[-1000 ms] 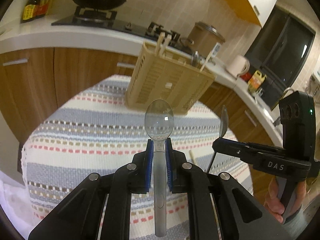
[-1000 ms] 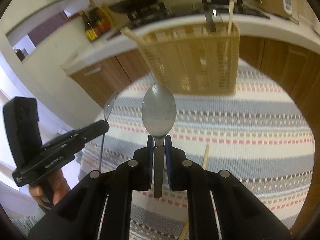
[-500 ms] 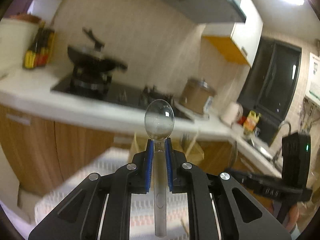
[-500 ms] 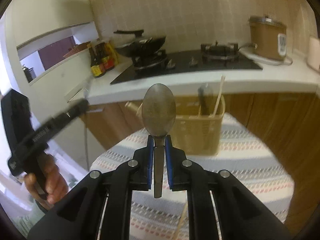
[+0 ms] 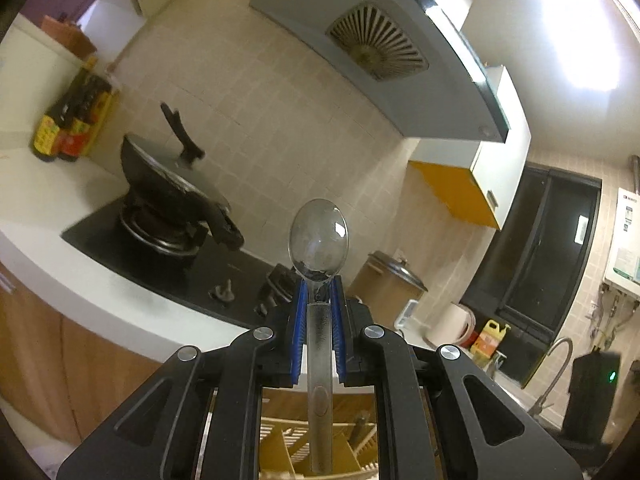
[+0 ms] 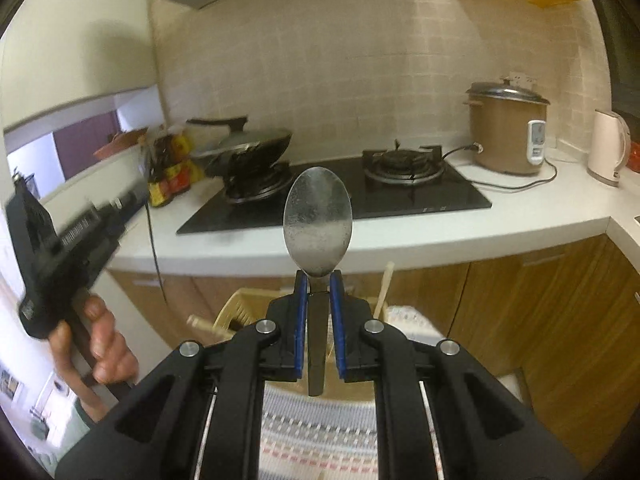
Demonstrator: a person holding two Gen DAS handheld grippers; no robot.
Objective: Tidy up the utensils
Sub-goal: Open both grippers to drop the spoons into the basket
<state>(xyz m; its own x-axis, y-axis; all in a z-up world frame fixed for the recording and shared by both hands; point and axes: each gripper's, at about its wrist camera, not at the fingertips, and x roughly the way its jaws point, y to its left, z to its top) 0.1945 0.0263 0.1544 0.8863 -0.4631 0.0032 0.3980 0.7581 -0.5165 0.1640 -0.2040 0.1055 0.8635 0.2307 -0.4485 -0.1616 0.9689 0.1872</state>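
1. The left gripper [image 5: 319, 300], black with blue pads, is clamped on the neck of a shiny steel spoon [image 5: 319, 240]; the bowl stands upright above the pads and the flat handle runs back between the jaws.
2. The right gripper [image 6: 319, 294], of the same make, is closed on the neck of a duller grey metal spoon [image 6: 318, 220], bowl up.
3. A beige slatted plastic utensil basket [image 6: 236, 312] is seen directly below and beyond the right gripper, with pale chopsticks [image 6: 384, 288] standing in it. The same basket [image 5: 344, 446] is seen between the left gripper's arms.
4. The basket rests on a striped woven cloth [image 6: 316, 428].
5. At the left edge of the right view, a hand [image 6: 100, 344] is seen holding the left gripper, which is blurred; a thin dark line below it may be its spoon.
6. Behind, a white counter [image 6: 400, 232] carries a black hob and a brown rice cooker [image 6: 508, 132].
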